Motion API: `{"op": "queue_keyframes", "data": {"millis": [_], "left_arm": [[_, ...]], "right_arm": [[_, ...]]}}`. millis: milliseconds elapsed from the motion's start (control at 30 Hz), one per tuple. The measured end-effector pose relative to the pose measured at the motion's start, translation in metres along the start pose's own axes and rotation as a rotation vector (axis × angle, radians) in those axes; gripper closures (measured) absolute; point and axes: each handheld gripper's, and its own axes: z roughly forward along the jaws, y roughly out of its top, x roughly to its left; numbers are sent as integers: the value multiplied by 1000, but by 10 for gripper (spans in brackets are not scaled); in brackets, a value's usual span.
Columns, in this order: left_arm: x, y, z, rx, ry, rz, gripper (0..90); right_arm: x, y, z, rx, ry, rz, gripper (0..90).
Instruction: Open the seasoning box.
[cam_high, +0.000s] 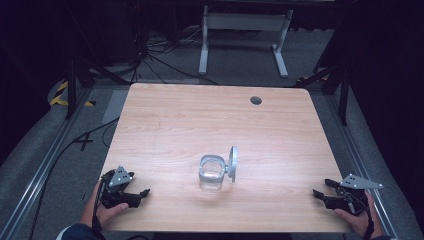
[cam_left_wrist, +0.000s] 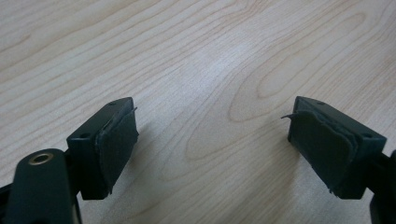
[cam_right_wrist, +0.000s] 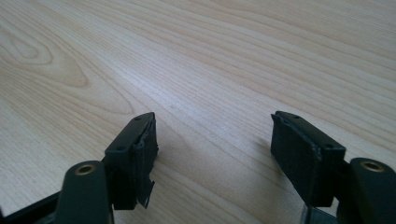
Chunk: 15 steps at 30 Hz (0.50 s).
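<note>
Overhead arrangement of a light wood-grain desk (cam_high: 165, 120) with two hand-held tongs at its near edge. The left tongs (cam_high: 141, 194) rest at the near left corner, held by the person's left hand (cam_high: 107, 210), their tips pointing inward toward the right tongs. The right tongs (cam_high: 320, 192) rest at the near right corner in the person's right hand (cam_high: 356, 219), tips pointing back toward the left tongs. Each carries a grey three-cornered plate on top.

Between the two tongs, slightly farther out on the desk than either and well apart from both, stands a clear glass jar (cam_high: 211, 174) with a pale rim. Its hinged lid (cam_high: 233, 163) is swung up and stands on edge at the side of the jar nearer the right tongs; the mouth of the jar is uncovered.

In the left gripper view the left tongs (cam_left_wrist: 212, 140) stand spread wide, with bare wood grain showing across the gap and nothing between the dark pads (cam_left_wrist: 116, 144). In the right gripper view the right tongs (cam_right_wrist: 215, 149) are likewise spread apart over bare desk, nothing held; the lining of one pad (cam_right_wrist: 144, 161) is frayed at its lower edge.

Beyond the far edge of the desk, on grey floor, stand the white legs of a frame (cam_high: 244, 35), with black cables (cam_high: 155, 55) trailing to the far side of the left tongs. A small dark round grommet (cam_high: 256, 100) sits in the far part of the desk.
</note>
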Motion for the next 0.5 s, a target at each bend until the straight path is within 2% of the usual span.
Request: {"op": "queue_keyframes", "data": {"millis": [100, 500], "left_arm": [[-1, 0, 0, 1, 7, -12, 156], [-1, 0, 0, 4, 13, -19, 146]], "right_arm": [[0, 0, 0, 0, -2, 2, 307], [0, 0, 0, 0, -7, 8, 299]]}}
